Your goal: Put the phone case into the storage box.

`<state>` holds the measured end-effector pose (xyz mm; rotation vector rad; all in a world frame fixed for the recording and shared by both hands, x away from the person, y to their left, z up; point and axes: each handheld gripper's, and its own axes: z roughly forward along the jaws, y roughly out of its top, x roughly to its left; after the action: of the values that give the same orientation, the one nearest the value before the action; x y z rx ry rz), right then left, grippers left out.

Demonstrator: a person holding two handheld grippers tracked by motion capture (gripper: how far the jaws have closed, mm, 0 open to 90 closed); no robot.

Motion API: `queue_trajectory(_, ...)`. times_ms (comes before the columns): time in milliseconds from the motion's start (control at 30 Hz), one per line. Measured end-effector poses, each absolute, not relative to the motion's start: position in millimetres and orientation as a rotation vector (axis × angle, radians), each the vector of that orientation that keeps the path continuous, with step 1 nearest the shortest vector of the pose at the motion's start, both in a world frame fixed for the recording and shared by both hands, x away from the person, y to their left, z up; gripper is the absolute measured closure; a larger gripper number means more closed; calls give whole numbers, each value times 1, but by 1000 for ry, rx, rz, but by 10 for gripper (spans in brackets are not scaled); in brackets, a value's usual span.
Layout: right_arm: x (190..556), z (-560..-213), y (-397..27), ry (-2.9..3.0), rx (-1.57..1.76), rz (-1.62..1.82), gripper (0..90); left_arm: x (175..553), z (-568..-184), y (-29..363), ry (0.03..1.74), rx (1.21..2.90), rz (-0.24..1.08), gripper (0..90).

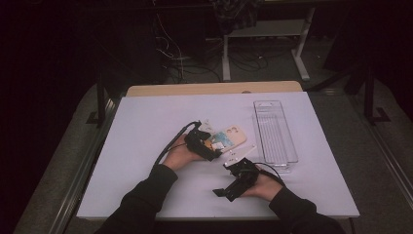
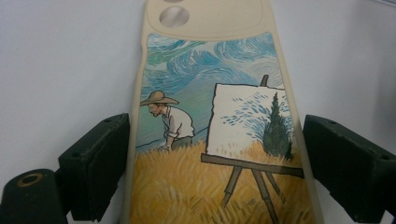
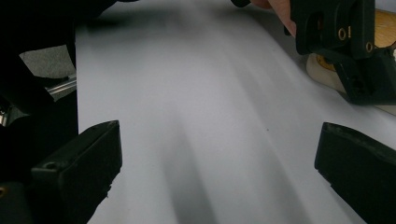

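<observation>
The left tool (image 2: 212, 154) is spread around a painted phone case (image 2: 215, 140) lying flat on the white worktop (image 1: 146, 146), jaws just off its edges, probably lined up for a pinch, while the right tool (image 3: 215, 172) is left released nearby over bare worktop.

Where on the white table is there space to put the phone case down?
The white table is bare left of the left gripper, and beyond the phone case toward the far edge. It is crowded between the case, the clear bin and the right gripper.
</observation>
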<state>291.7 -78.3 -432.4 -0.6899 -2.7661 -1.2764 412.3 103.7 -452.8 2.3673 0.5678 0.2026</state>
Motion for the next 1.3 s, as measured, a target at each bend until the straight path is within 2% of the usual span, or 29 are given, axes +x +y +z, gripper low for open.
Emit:
queue_trajectory(733,292,-432,-79,-2761,-692,-1278,3,410,-446,105,589,2335,203,116)
queue_trajectory(1300,292,-431,-79,-2760,-691,-1282,3,410,-417,122,594,2332,248,120)
